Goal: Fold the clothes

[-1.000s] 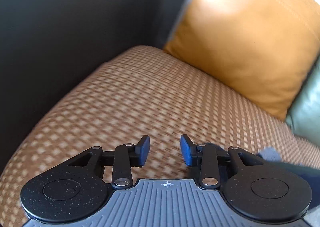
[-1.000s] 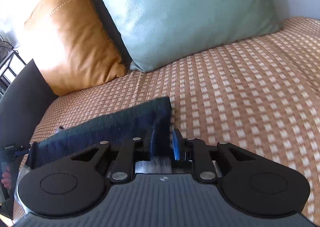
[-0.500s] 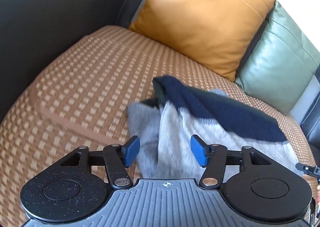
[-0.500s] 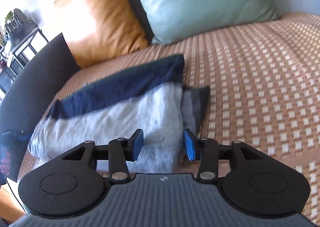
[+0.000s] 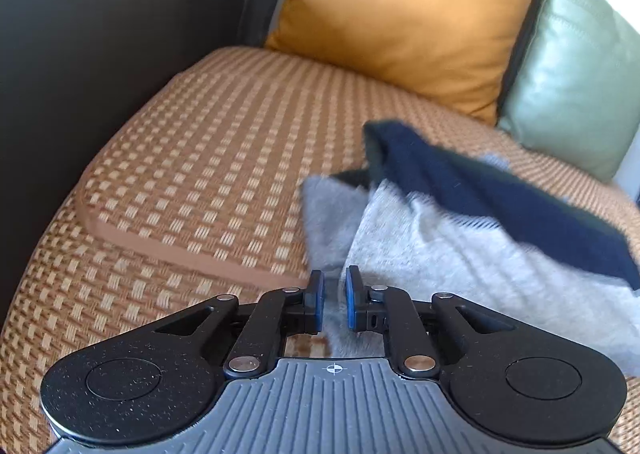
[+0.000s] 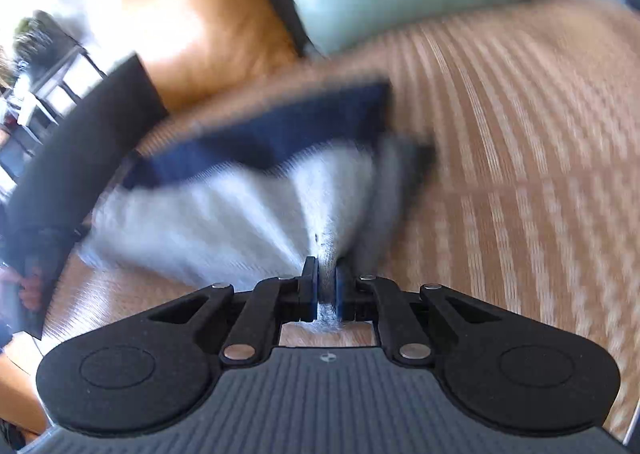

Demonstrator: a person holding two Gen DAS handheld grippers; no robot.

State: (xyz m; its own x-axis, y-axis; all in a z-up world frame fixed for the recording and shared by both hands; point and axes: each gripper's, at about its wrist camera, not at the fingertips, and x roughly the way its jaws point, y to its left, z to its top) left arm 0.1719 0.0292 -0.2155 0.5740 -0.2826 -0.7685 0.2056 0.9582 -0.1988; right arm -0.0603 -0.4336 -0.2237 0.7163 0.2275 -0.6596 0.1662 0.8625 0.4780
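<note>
Grey-and-navy garment (image 5: 460,238) lies on the woven sofa seat (image 5: 208,157), at two o'clock from the left gripper (image 5: 334,300). Both grippers tilt downward, jaws just closed, pinching its grey edge; right gripper (image 6: 326,294) likewise.

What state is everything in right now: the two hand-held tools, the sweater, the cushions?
Left tool: just closed, pinching the sweater's grey edge.
Right tool: just closed, pinching grey fabric at the other end.
Sweater: grey and navy, partly folded, bunched on the woven seat.
Orange cushion: upright against the backrest.
Green cushion: upright beside it.
</note>
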